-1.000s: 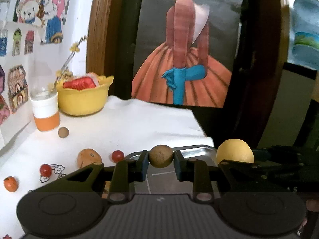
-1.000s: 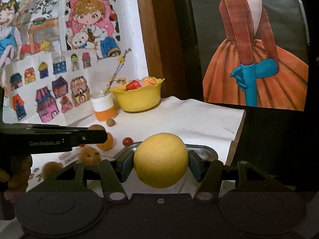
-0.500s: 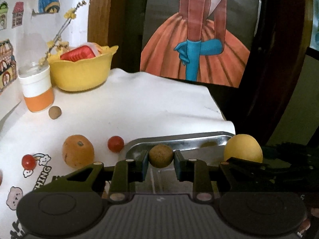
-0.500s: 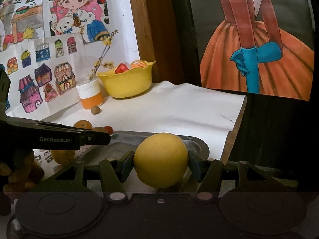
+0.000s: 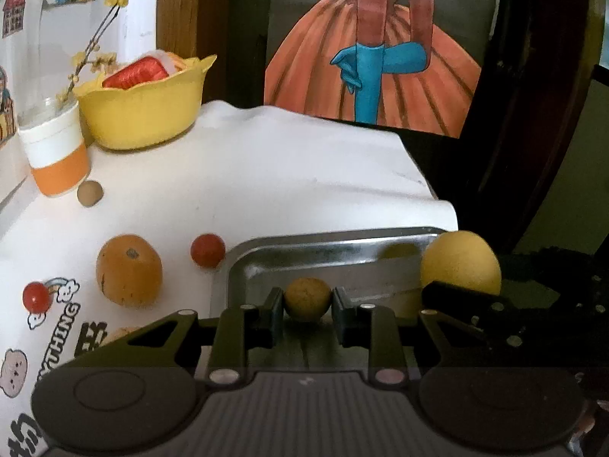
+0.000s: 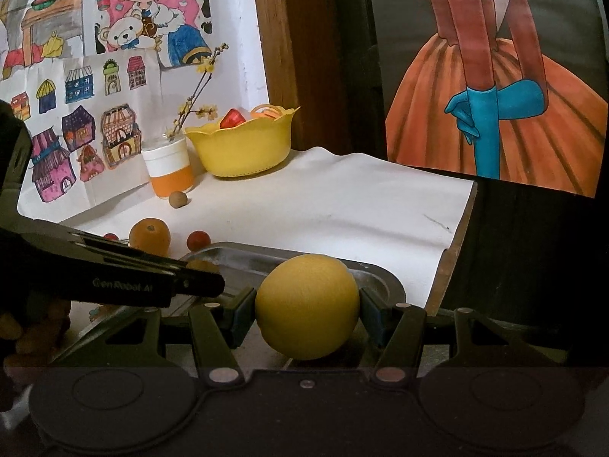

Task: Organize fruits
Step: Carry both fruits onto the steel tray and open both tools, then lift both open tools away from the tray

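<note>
My left gripper (image 5: 307, 301) clamped on a small round brown fruit (image 5: 307, 299), my right gripper (image 6: 307, 314) squeezing a lemon (image 6: 307, 306), long axis unclear, both above the metal tray (image 5: 335, 251)

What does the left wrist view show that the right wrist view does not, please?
Only the left wrist view shows the cartoon lettering printed on the cloth and the left gripper clamping a small brown fruit. Only the right wrist view shows the house drawings on the wall. Both show the metal tray, yellow bowl and big yellow fruit in the right gripper.
</note>
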`<state>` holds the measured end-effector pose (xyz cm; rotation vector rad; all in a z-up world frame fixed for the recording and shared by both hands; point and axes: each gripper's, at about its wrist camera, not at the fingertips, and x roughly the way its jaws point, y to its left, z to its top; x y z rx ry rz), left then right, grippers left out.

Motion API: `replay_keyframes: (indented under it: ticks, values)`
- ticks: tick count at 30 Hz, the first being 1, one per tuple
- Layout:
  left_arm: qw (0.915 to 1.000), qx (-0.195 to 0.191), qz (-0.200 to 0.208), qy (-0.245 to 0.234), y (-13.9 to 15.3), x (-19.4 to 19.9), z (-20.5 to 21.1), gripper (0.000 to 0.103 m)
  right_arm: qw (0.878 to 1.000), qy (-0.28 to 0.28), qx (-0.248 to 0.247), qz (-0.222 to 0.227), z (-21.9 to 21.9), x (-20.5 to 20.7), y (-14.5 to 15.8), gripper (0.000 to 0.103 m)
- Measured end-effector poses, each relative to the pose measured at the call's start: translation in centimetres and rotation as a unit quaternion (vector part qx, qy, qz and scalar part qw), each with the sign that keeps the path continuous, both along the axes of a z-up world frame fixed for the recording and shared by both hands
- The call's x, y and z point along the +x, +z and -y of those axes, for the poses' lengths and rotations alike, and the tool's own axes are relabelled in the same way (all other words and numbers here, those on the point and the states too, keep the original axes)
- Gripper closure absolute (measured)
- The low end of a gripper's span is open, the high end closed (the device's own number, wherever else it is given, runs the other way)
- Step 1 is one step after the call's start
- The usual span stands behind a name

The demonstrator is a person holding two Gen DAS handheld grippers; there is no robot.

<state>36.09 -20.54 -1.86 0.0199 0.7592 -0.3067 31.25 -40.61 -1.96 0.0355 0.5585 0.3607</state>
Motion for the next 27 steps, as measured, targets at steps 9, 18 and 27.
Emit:
replay_keyframes:
  ticks: [9,18,27]
  values:
    - [1.0,-0.002,0.002,0.009,0.5,-1.2,-0.4,0.063,1.0,-0.006,0.004,0.022,0.0,-1.1,1.1,0.031]
    - [0.9983,-0.01,0.049,0.03,3.2,-3.6,-1.3,0.027,0.999,-0.019,-0.012,0.044,0.1,-3.6,2.4,0.014]
    - [0.9934,-0.021,0.096,0.059,6.0,-7.0,-3.0,0.005,0.997,-0.023,-0.004,0.073,0.1,-7.3,4.5,0.001]
